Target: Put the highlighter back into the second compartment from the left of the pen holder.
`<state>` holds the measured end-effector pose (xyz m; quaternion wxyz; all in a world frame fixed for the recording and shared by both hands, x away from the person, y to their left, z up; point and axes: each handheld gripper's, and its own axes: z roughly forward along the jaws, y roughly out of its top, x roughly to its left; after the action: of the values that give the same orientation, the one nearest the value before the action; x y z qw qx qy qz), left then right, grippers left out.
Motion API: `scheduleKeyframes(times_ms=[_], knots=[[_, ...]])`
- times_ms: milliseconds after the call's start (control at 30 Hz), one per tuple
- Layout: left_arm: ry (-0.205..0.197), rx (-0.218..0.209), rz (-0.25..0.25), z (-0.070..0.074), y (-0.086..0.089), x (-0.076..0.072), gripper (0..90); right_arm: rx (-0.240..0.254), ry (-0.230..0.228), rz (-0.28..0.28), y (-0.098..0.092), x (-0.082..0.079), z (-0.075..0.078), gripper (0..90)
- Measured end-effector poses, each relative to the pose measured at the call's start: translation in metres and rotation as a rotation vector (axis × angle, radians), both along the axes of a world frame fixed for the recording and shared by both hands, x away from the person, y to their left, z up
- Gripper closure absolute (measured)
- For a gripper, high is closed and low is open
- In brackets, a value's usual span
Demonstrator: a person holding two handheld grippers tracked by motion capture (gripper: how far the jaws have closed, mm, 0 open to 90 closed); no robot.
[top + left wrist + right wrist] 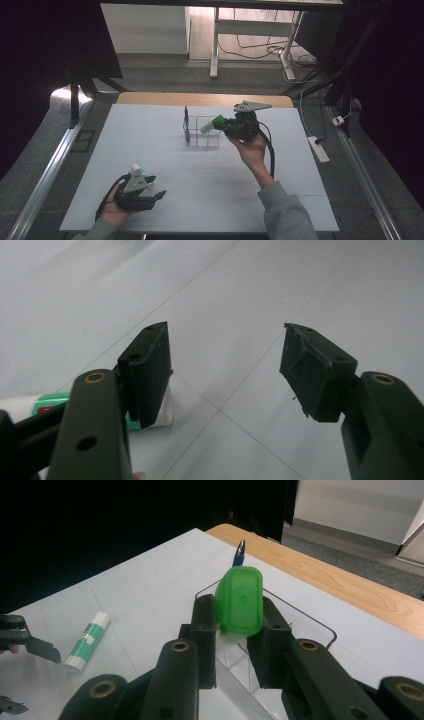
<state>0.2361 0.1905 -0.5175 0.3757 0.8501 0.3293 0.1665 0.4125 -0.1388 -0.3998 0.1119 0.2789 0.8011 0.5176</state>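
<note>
Ahead of the left gripper the white table sheet lies bare all the way across, so there is open room to travel forward between its spread jaws. Just beside its left jaw lies the white-and-green glue stick, the one obstacle near it. Directly below the right gripper stands the clear plastic compartment organizer, whose thin walls block any low sideways pass. At the organizer's far side from that gripper a blue-handled tool stands upright, barring the way beyond.
</note>
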Motion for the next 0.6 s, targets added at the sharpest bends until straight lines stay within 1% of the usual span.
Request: scheduleKeyframes(times_ms=[200, 233, 600], knots=[[0.002, -0.005, 0.003, 0.0005, 0.0005, 0.0000, 36.1, 0.002, 0.004, -0.003, 0.0008, 0.0025, -0.0016, 74.7], [0.003, -0.006, 0.004, 0.0006, 0.0007, 0.0001, 36.1, -0.004, 0.004, -0.003, 0.0010, 0.0028, -0.0013, 74.7], [0.004, -0.011, 0.005, 0.0008, 0.0011, 0.0002, 35.8, -0.008, 0.003, -0.003, 0.0073, 0.0070, 0.0010, 74.7]])
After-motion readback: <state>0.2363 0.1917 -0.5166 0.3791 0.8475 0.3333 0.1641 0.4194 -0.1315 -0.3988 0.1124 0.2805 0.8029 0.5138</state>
